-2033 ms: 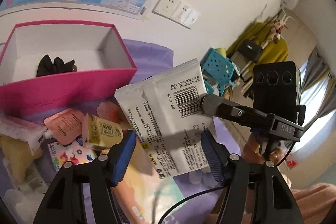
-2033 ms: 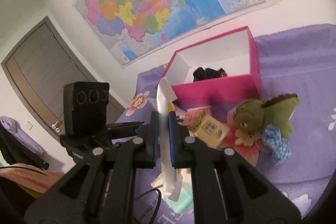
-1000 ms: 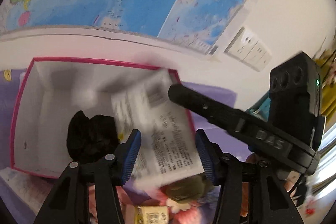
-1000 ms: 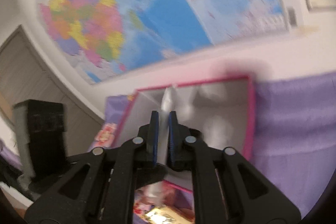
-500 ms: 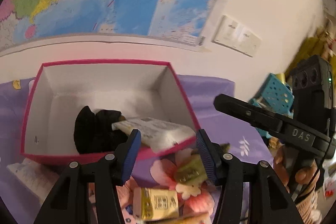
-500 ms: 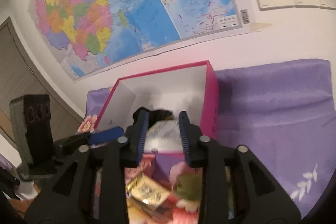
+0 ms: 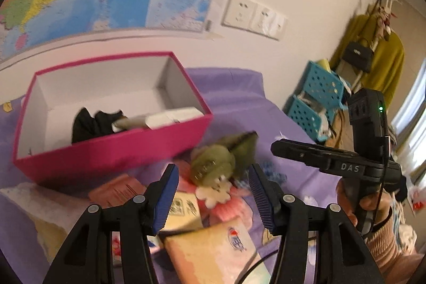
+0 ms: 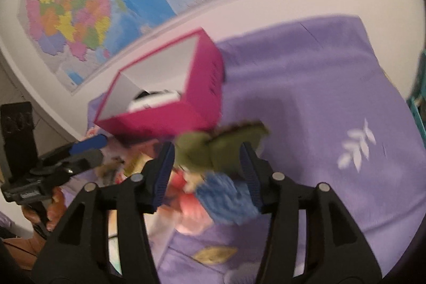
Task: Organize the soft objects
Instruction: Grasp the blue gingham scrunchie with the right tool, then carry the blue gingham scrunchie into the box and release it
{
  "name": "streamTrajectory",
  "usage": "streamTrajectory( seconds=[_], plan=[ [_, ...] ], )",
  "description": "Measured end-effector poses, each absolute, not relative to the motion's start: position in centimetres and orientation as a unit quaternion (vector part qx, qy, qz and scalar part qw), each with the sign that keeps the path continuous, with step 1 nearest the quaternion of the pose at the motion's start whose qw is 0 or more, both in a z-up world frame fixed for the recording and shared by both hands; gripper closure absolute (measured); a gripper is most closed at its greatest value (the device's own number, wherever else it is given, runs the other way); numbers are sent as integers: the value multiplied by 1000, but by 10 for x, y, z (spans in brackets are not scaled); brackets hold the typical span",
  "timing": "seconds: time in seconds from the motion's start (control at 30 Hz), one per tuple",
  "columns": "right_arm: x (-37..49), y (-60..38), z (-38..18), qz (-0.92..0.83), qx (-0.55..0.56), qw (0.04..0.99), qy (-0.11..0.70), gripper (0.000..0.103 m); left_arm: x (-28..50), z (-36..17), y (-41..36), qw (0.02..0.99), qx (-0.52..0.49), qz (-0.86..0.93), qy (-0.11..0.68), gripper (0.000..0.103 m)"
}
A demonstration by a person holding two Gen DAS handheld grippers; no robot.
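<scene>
The purple blanket (image 8: 306, 87) covers the bed, and the pink box (image 7: 111, 151) sits on it by the wall. Inside the box lie a black cloth (image 7: 90, 121) and a white pack (image 7: 173, 117). In front of the box, on the blanket, sits the green stuffed toy (image 8: 213, 148) with its blue bow (image 8: 226, 198). Next to it lie flat packs like the orange pouch (image 7: 119, 189) and the yellow pack (image 7: 183, 209). The right claw (image 8: 207, 172) is spread wide with 1 finger on each side of the toy, very near it, but the blur hides whether they touch. The left claw (image 7: 213, 193) is spread too and holds nothing. I think the toy is next to go in the box. To do it well, squeeze the fat green body, not the bow, and lift it over the pink wall before you let go.
</scene>
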State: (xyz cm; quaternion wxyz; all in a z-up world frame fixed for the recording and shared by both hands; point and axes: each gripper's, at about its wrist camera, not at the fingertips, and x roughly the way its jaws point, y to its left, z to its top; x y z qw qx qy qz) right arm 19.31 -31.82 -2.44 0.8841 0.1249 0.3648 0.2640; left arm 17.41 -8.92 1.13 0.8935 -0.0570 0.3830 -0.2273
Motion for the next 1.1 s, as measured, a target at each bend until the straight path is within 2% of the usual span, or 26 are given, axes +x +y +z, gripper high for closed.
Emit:
streamTrajectory(
  seconds=[0.4, 0.47, 0.5, 0.53, 0.7, 1.1],
  plan=[
    [169, -303, -65, 241, 87, 885, 389, 50, 164, -13, -123, 871, -25, -261, 416, 47],
    [171, -302, -67, 233, 82, 888, 389, 64, 164, -14, -124, 870, -25, -262, 418, 47],
    [172, -302, -68, 232, 83, 887, 390, 84, 163, -14, -123, 869, -26, -264, 418, 47],
    [173, -304, -69, 232, 86, 886, 393, 88, 163, -14, -123, 868, -27, -265, 419, 47],
    [165, -310, -56, 264, 115, 880, 378, 91, 164, -18, -121, 858, -38, -283, 427, 47],
    [136, -282, 14, 387, 118, 859, 314, 91, 167, -9, -113, 833, -86, -348, 421, 47]
  ],
)
